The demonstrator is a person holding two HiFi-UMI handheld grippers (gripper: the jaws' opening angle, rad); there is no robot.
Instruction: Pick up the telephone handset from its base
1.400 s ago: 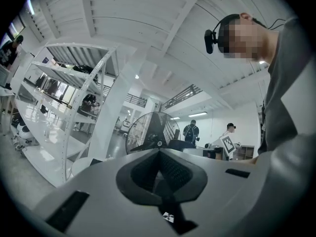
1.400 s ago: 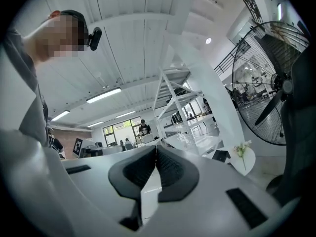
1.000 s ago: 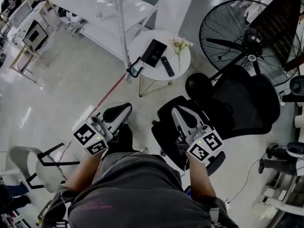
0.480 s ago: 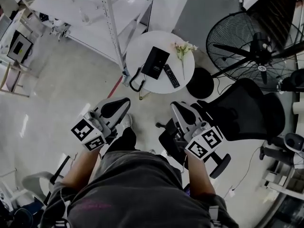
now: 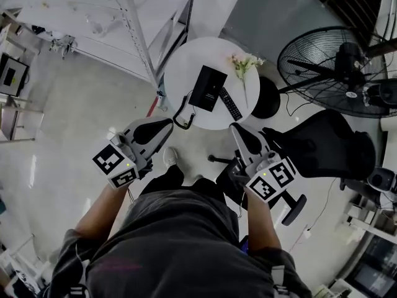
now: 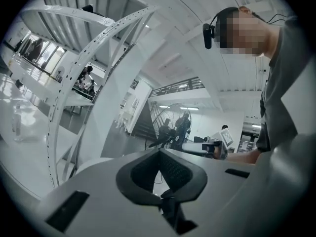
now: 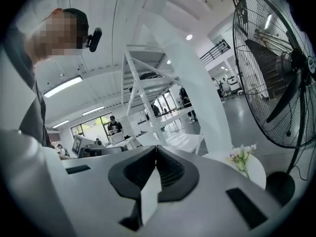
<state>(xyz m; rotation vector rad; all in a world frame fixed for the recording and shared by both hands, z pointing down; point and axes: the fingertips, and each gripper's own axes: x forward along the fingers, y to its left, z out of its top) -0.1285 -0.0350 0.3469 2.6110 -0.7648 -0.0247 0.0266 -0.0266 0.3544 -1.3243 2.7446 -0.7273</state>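
On a small round white table (image 5: 186, 61) lies the black telephone base (image 5: 208, 88). A black curved handset (image 5: 182, 115) on a cord hangs at the table's near left rim. Both grippers are short of the table, held out level in front of the person. My left gripper (image 5: 164, 128) is shut and empty, its tip just below the handset. Its jaws meet in a seam in the left gripper view (image 6: 159, 154). My right gripper (image 5: 237, 131) is shut too, below the table's near right edge, with nothing in it (image 7: 156, 154).
A remote control (image 5: 231, 103) and a sprig of pale flowers (image 5: 244, 64) share the table. A large floor fan (image 5: 338, 70) and a black office chair (image 5: 325, 144) stand to the right. A white shelf rack (image 5: 133, 27) stands at the far left.
The person has walked toward the round table, which now lies just ahead of both gripper tips. Both grippers stayed shut and moved forward together.
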